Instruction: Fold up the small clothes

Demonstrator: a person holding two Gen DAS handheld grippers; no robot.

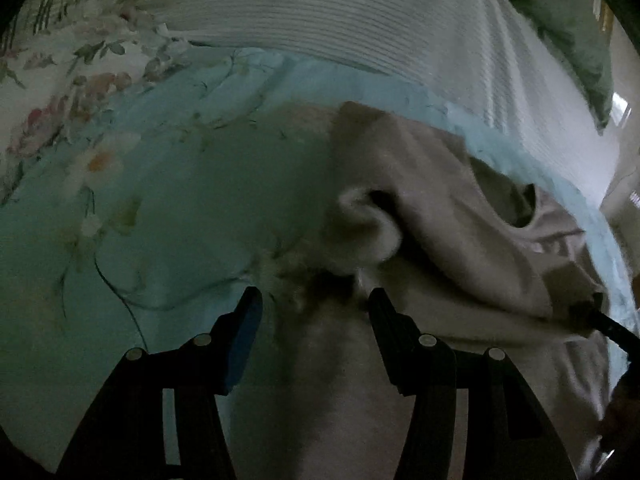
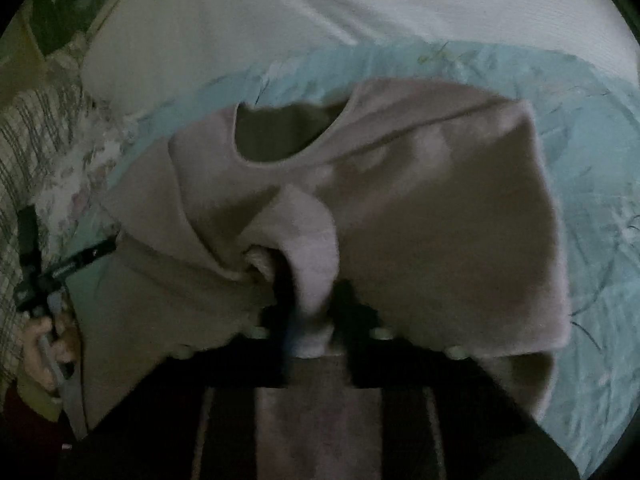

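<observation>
A small beige-pink top (image 1: 448, 216) lies on a light blue floral bedspread (image 1: 168, 208). In the right wrist view the top (image 2: 432, 200) fills the middle, neckline at the far side. My left gripper (image 1: 314, 300) is open, its fingers astride the top's near edge, holding nothing. My right gripper (image 2: 310, 312) is shut on a bunched fold of the top, lifting it so the cloth drapes over the fingers. The right gripper also shows at the right edge of the left wrist view (image 1: 592, 316), pinching the cloth. The left gripper shows at the left of the right wrist view (image 2: 108, 246).
A white ribbed blanket (image 1: 340, 12) lies across the far side of the bed. A floral pillow or quilt (image 1: 52, 92) sits at the far left. A green cushion (image 1: 568, 32) is at the far right. A hand (image 2: 44, 344) holds the left gripper.
</observation>
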